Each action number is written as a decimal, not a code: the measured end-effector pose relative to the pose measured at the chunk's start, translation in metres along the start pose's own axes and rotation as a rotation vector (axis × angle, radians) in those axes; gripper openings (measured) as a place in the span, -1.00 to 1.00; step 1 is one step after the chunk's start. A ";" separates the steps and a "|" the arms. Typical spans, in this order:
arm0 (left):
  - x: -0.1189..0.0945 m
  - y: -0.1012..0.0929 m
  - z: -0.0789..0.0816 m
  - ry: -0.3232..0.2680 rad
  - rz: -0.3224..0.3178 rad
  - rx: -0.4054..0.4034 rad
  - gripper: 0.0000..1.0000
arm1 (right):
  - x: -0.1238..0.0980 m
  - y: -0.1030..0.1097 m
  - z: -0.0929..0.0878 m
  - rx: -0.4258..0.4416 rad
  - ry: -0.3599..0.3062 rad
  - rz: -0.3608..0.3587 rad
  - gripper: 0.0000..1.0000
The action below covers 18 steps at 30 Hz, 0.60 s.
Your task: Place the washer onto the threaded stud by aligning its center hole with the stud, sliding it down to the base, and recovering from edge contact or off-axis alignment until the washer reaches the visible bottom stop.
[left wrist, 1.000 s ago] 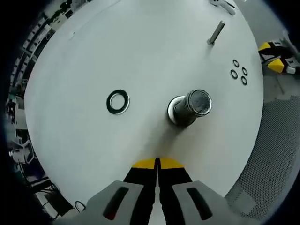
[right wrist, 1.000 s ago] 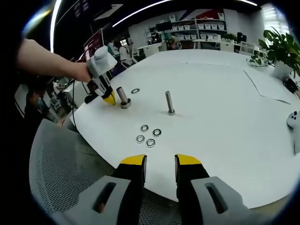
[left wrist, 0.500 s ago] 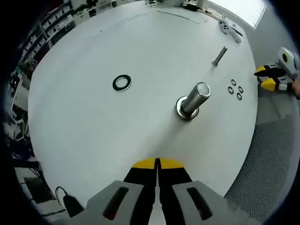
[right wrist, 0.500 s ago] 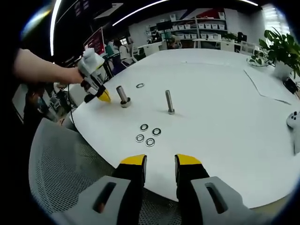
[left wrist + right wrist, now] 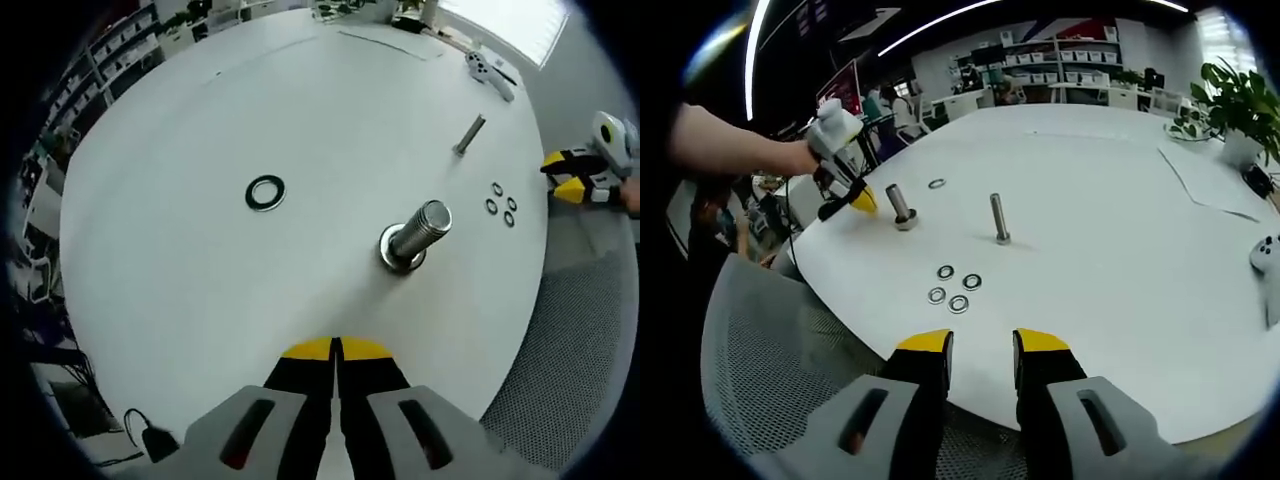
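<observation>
Left claw (image 5: 336,352): jaws pressed together, nothing between them, held above the near rim of the surface; seen from the right gripper view at 10 o'clock (image 5: 862,200), tilted down toward the thick stud.
Right claw (image 5: 980,345): jaws spread with a clear gap, carrying nothing, hovering off the surface edge over a mesh chair (image 5: 760,350).
Surface (image 5: 200,100): broad, white, round.
Thick stud (image 5: 415,235): upright at 1 o'clock of the left claw, a washer already seated at its base.
Thin stud (image 5: 468,135): upright, farther off at 1 o'clock, bare.
Loose washer (image 5: 265,193): flat at 11 o'clock of the left claw, well apart from both studs.
Small washers (image 5: 501,203): cluster of four between the thin stud and the right claw.
Risk: a flat washer on a smooth top is likely to skid or tip when pinched; if carried tilted, its rim may catch the stud's threads.
Hand pose: a bare forearm (image 5: 730,150) reaches in from 9 o'clock, holding the left claw angled downward.
</observation>
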<state>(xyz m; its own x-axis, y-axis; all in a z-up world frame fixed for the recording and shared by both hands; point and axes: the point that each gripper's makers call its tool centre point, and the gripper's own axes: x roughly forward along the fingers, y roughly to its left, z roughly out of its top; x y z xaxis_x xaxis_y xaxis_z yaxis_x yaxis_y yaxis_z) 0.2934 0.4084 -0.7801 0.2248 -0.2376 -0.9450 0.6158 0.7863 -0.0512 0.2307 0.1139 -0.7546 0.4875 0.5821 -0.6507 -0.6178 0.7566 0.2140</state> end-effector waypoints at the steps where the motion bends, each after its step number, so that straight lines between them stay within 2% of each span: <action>1: -0.001 0.003 0.002 0.002 0.000 0.000 -1.00 | 0.000 0.000 0.000 0.000 -0.001 0.000 -0.46; 10: -0.004 0.019 0.026 -0.016 0.015 0.008 -1.00 | -0.001 -0.001 0.002 0.005 -0.015 -0.001 -0.46; 16: -0.001 0.023 0.040 -0.020 -0.005 0.001 -0.77 | -0.001 -0.001 0.005 0.007 -0.030 0.000 -0.46; 18: 0.001 0.024 0.044 -0.018 -0.005 0.000 -0.76 | -0.002 -0.002 0.006 0.010 -0.038 -0.002 -0.46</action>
<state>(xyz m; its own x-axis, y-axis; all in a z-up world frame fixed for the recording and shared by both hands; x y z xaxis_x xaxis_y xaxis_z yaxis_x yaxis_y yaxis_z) 0.3416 0.4023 -0.7677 0.2350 -0.2518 -0.9388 0.6170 0.7850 -0.0561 0.2347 0.1130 -0.7495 0.5120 0.5916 -0.6227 -0.6110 0.7604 0.2201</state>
